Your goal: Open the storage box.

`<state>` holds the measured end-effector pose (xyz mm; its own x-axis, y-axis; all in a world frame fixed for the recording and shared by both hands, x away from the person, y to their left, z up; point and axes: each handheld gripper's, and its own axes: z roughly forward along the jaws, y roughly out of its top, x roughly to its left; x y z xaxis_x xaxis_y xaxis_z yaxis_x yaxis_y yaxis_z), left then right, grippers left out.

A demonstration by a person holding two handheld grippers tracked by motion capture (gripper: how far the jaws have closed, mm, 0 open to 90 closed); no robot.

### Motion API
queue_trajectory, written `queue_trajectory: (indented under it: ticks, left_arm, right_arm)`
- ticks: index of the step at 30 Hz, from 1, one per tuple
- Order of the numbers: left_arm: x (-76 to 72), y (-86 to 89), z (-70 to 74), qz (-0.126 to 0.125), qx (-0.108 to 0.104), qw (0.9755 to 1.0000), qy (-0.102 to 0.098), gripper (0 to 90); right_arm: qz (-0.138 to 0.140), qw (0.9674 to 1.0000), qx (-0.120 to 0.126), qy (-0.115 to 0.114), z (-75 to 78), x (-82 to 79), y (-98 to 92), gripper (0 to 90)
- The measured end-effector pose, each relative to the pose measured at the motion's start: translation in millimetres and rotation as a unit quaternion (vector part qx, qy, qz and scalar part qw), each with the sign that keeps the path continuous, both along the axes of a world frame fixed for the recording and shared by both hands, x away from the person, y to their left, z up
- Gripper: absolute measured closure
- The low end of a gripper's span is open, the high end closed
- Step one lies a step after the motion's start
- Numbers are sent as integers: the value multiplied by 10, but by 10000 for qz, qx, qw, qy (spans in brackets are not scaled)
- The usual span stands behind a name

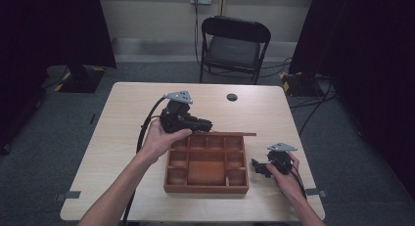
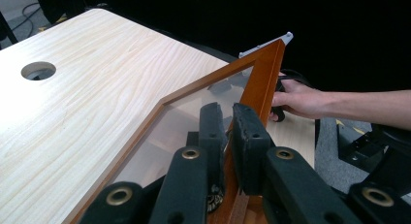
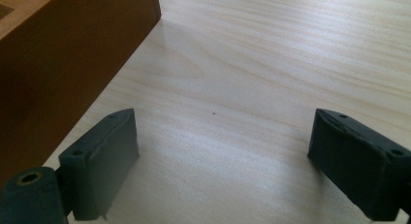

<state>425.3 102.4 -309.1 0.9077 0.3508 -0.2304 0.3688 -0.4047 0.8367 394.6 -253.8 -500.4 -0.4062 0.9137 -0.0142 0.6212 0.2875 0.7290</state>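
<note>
Left gripper [image 2: 228, 122] clamped on the lid [image 2: 259, 83] frame, above the box's [image 1: 205, 188] far edge. Right gripper [image 3: 220, 161] jaws wide, empty, near the tabletop's [image 1: 132, 108] right edge.

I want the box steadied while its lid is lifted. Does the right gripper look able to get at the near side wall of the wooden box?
Probably yes. The right gripper rests on the table just beside the wooden box, jaws wide open, with bare tabletop between them and the wall.

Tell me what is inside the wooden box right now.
The wooden box holds small compartments around one large middle one; those in the high view look empty. The left claw grips the raised glass lid, whose frame hides the rear row's back edge.
</note>
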Motion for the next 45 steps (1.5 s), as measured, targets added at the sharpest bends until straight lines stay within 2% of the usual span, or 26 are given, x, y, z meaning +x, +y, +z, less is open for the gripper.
queue_trajectory:
  ticks: [45]
  left_arm:
    - [1,0,0,-14,8,10000,12,832]
  right_arm:
    - [0,10000,0,2,0,0,0,96]
